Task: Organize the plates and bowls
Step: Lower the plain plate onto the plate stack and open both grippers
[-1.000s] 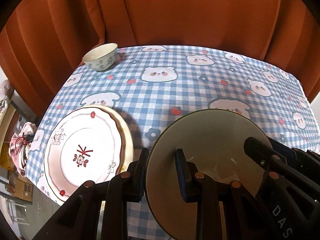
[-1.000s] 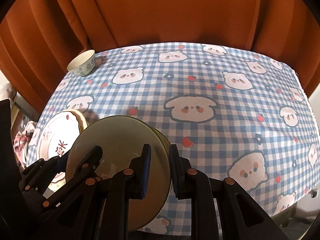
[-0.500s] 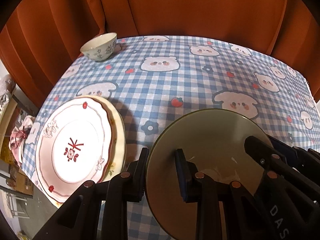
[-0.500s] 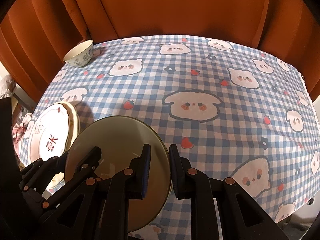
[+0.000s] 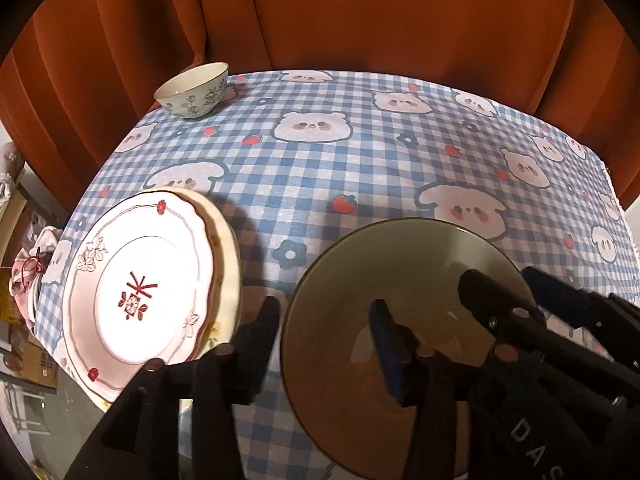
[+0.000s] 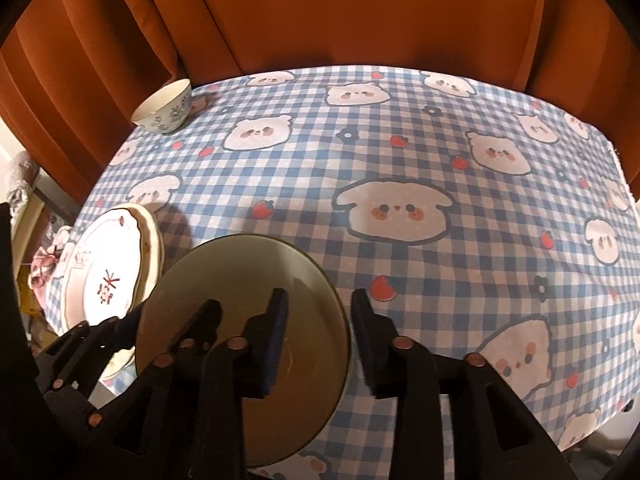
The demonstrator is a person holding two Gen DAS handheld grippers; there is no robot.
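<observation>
Left wrist view: the left gripper (image 5: 326, 334) is opening, its jaws straddling the left rim of the olive plate (image 5: 400, 276) without pressing it. The plate is lying flat on the checked tablecloth (image 5: 360, 160), beside the stacked floral plates (image 5: 136, 280); being round, it has no long axis.

Right wrist view: the right gripper (image 6: 320, 330) is opening astride the olive plate's (image 6: 240, 276) right rim. The small bowl (image 6: 162, 107) is standing upright at the far left corner, nearer the left gripper.

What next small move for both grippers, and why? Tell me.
Probably lift both grippers straight up off the green plate. The left gripper and right gripper are opening, each straddling the rim with pads apart from it, and the plate seems to rest on the tablecloth.
</observation>
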